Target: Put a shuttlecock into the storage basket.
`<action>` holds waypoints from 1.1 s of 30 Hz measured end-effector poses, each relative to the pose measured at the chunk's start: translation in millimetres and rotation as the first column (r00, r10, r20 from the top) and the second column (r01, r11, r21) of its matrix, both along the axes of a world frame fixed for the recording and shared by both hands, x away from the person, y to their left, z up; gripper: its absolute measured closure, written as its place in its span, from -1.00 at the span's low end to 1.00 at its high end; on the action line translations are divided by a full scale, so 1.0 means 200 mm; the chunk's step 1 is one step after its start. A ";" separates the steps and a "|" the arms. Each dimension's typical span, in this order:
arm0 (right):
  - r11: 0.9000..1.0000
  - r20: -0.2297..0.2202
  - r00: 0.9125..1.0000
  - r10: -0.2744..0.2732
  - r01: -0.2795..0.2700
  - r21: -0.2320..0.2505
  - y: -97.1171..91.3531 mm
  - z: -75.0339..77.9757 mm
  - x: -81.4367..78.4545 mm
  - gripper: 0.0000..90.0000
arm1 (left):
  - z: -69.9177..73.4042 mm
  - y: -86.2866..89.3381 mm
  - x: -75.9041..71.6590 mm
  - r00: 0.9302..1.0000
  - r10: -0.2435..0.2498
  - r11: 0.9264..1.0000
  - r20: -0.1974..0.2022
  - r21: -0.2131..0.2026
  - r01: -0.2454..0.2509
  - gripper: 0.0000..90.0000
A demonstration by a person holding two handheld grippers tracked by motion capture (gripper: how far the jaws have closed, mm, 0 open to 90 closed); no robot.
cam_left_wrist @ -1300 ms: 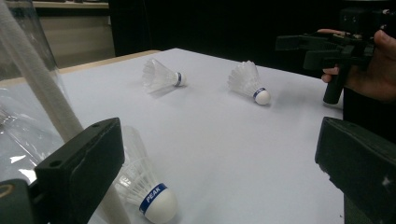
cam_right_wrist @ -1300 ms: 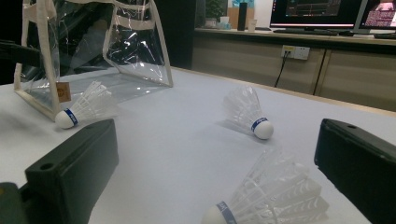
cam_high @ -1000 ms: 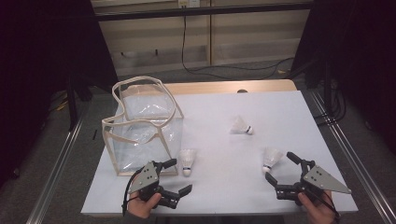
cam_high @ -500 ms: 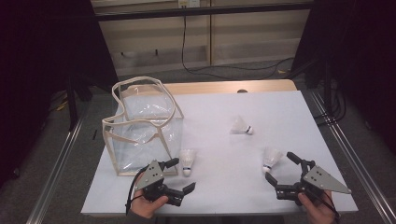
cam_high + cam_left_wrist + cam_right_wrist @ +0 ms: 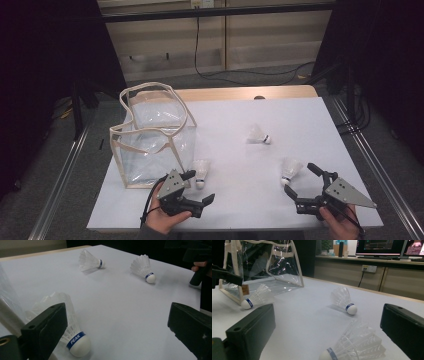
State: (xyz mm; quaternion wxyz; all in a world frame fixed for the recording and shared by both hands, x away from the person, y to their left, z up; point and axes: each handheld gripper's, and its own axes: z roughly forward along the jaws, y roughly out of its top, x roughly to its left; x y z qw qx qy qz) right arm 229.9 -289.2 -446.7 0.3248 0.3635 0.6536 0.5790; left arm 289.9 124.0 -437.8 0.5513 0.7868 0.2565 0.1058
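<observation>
Left gripper (image 5: 197, 187): your left hand holds it low at the near edge of the table (image 5: 300, 115); jaws spread wide, nothing between them.
Right gripper (image 5: 304, 181): held at the near right edge; jaws spread wide, gripping nothing.
Near-left shuttlecock (image 5: 201, 172): lies on its side just beside the bag, cork end toward you, right ahead of your left gripper. In the left gripper view it (image 5: 65, 327) sits against the inner side of the left-hand jaw; touching or a hair apart, you cannot tell.
Writing, near-left shuttlecock: blue band round the cork reads "PEAK" in white letters.
Near-right shuttlecock (image 5: 290, 171): lies on the table between the tips of your right gripper's open jaws, cork end toward you. In the right gripper view it (image 5: 354, 347) rests low between the jaws, blue band visible, lettering not readable.
Far shuttlecock (image 5: 258, 135): lies on its side mid-table, cork pointing right, well apart from both grippers.
Writing, other shuttlecocks: in the left gripper view the one at right (image 5: 143, 267) shows "PEAK" on its band; the one beside it (image 5: 90, 261) has a blue band, too small to read.
Bag (image 5: 150, 135): clear plastic tote with cream trim and handles, upright at the table's left, mouth open.
Background: monitors (image 5: 382, 246) on a far counter, text unreadable.
</observation>
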 end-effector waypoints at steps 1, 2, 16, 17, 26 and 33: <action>1.000 0.000 1.000 0.000 0.000 0.000 0.00 0.00 0.00 -1.00 | 0.00 -0.01 0.00 1.000 0.003 1.000 -0.002 0.004 -0.003 -0.94; 1.000 0.000 1.000 0.000 0.000 0.000 0.00 0.00 0.00 -1.00 | 0.00 -0.01 0.00 1.000 0.004 1.000 -0.007 0.012 -0.004 -0.94; 1.000 0.003 1.000 -0.002 0.002 -0.003 0.00 0.00 0.00 -1.00 | -0.03 -0.04 0.02 0.997 0.026 0.998 -0.076 0.061 -0.021 -0.86; 1.000 0.003 1.000 -0.001 0.001 -0.002 0.00 0.00 0.00 -1.00 | -0.03 -0.04 0.02 0.996 0.027 0.998 -0.085 0.060 -0.022 -0.85; 1.000 0.002 1.000 -0.002 0.002 -0.005 0.00 0.00 0.00 -1.00 | -0.05 -0.05 0.02 0.993 0.048 0.994 -0.106 0.101 -0.038 -0.75; 1.000 0.001 1.000 0.000 0.000 -0.004 0.00 0.00 0.00 -1.00 | -0.06 -0.05 0.02 0.992 0.060 0.990 -0.111 0.134 -0.044 -0.73</action>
